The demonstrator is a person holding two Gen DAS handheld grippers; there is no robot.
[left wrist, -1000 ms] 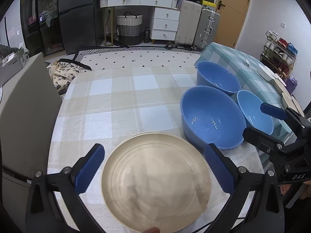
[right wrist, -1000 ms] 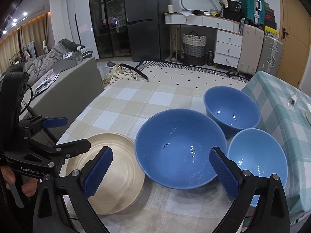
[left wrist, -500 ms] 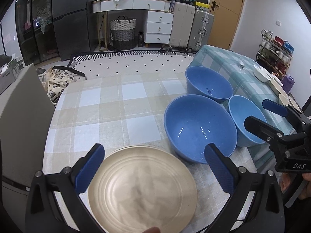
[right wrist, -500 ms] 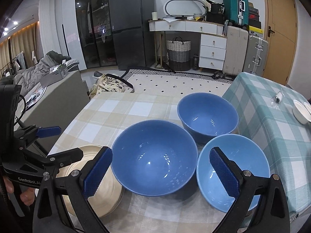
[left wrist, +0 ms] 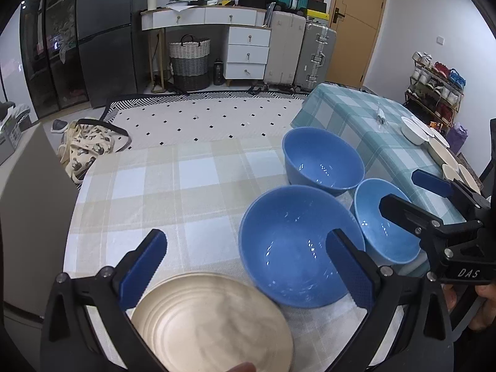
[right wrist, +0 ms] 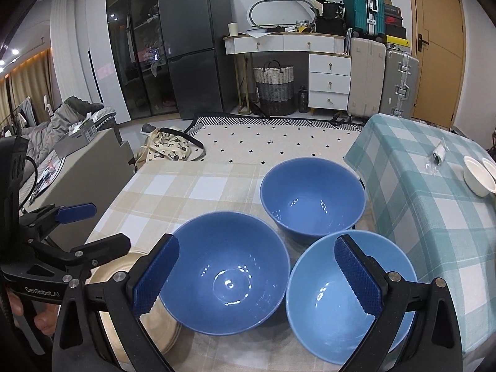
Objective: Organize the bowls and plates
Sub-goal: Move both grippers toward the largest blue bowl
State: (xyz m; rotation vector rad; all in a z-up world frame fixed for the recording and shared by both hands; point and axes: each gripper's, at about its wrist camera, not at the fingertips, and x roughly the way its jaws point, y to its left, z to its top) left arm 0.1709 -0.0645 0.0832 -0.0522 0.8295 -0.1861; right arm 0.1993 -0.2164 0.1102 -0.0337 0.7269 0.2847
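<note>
Tongs on the left stood wide apart in the left wrist view, gripping nothing, above the near edge of the checked bench. A beige plate lay near, just left of a large blue bowl; a second blue bowl sat farther, a pale blue bowl to the right.

From the right wrist view, the right tongs also gaped empty over the large blue bowl and pale blue bowl, with white dishes on the teal-checked bench at far right.
</note>
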